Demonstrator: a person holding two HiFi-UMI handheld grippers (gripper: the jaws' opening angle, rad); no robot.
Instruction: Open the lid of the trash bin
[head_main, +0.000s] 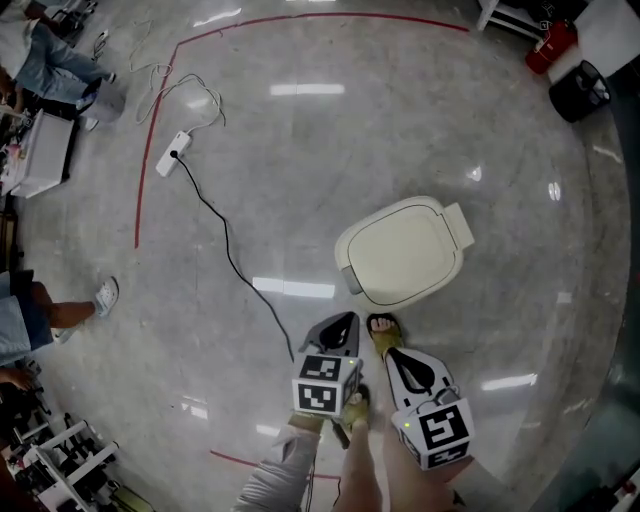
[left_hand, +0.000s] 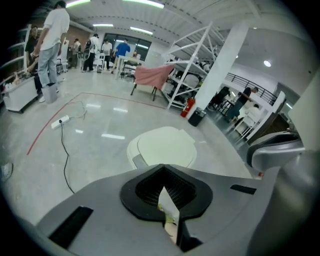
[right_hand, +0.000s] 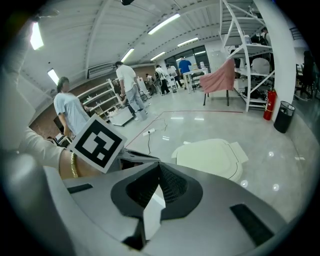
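Observation:
The trash bin (head_main: 405, 252) is cream-coloured and stands on the grey floor with its lid down flat. A grey pedal or latch shows at its near-left edge. Both grippers hover just short of it, apart from it. My left gripper (head_main: 345, 318) points at the bin's near-left side with its jaws shut and nothing between them. My right gripper (head_main: 392, 352) is a little nearer to me, also shut and empty. The bin (left_hand: 165, 146) lies straight beyond the left gripper (left_hand: 162, 167). In the right gripper view the bin (right_hand: 210, 155) is ahead and right of the right gripper (right_hand: 160, 165).
A white power strip (head_main: 172, 155) and its black cable (head_main: 240, 275) lie on the floor to the left. A red tape line (head_main: 150, 150) marks the floor. A fire extinguisher (head_main: 552, 45) and black bin (head_main: 580, 90) stand far right. People stand at the left. My sandalled foot (head_main: 383, 333) is near the bin.

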